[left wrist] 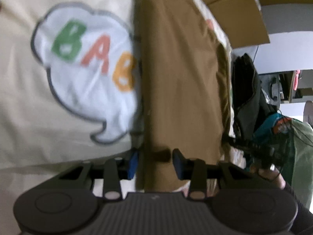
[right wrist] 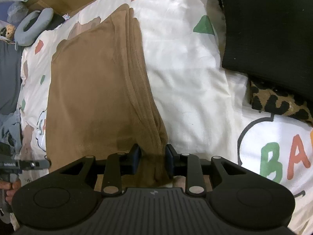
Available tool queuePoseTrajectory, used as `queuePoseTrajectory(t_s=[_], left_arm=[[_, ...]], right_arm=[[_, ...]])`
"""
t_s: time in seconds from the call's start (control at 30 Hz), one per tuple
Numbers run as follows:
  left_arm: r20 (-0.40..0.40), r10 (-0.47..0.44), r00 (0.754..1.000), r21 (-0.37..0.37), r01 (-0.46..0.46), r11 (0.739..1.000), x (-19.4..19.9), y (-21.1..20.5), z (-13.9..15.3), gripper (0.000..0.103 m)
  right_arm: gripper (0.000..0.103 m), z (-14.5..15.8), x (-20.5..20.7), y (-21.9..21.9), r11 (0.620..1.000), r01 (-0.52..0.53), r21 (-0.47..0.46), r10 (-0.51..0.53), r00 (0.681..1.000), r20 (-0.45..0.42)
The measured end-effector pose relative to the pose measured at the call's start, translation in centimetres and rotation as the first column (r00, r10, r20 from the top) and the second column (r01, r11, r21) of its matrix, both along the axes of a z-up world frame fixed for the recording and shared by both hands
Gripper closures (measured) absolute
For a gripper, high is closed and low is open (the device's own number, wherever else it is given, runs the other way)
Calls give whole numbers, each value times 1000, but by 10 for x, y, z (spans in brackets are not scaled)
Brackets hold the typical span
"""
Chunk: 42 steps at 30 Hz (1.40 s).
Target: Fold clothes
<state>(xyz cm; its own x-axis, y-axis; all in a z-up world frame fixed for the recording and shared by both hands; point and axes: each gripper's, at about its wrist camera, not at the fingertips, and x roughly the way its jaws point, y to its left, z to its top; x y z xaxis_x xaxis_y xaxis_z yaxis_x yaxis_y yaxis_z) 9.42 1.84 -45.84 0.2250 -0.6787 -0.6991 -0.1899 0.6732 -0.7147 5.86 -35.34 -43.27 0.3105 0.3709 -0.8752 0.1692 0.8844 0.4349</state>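
Note:
A brown garment (right wrist: pixel 93 90) lies folded on a white printed bedsheet (right wrist: pixel 185 68). It also shows in the left wrist view (left wrist: pixel 180 74), blurred. My right gripper (right wrist: pixel 153 158) is shut on the near right corner of the brown garment, where several folded layers bunch between the blue pads (right wrist: pixel 169 159). My left gripper (left wrist: pixel 156 161) straddles the near edge of the brown garment. Its blue pads (left wrist: pixel 179 163) stand apart with cloth between them, and they do not pinch it.
A black garment (right wrist: pixel 270 33) and a leopard-print piece (right wrist: pixel 279 101) lie at the right of the bed. Cardboard boxes (left wrist: pixel 232 5) stand behind. A grey neck pillow (right wrist: pixel 33 27) is at far left. The sheet carries a "BAB" cloud print (left wrist: pixel 84 66). Dark bags (left wrist: pixel 252 98) sit right.

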Motion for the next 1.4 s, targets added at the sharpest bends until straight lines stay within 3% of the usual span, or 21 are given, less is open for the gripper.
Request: queuePoseTrajectory(t_s=[0.1, 0.17, 0.23, 0.3, 0.7, 0.93, 1.4], left_arm=[[1, 21, 1000, -14, -21, 1000, -2, 0, -3, 71], [-7, 21, 1000, -18, -21, 1000, -2, 0, -4, 78], [-8, 15, 1000, -17, -15, 1000, -2, -1, -3, 94], [-7, 15, 1000, -18, -15, 1000, -1, -2, 2, 96], [43, -45, 998, 52, 43, 998, 8, 14, 55, 98], [34, -64, 997, 107, 60, 992, 0, 27, 72, 98], [-95, -116, 989, 112, 126, 986, -36, 22, 49, 96]], right_arm=[[83, 1, 0, 0, 1000, 5, 17, -5, 1000, -5], [88, 3, -1, 2, 1000, 7, 12, -7, 1000, -5], [93, 6, -3, 2, 1000, 18, 9, -18, 1000, -6], [94, 10, -4, 3, 1000, 28, 6, -28, 1000, -5], [96, 38, -22, 19, 997, 60, 55, -60, 998, 0], [96, 43, -44, 40, 993, 54, 102, -53, 999, -14], [96, 40, -86, 46, 995, 33, 95, -28, 998, -60]])
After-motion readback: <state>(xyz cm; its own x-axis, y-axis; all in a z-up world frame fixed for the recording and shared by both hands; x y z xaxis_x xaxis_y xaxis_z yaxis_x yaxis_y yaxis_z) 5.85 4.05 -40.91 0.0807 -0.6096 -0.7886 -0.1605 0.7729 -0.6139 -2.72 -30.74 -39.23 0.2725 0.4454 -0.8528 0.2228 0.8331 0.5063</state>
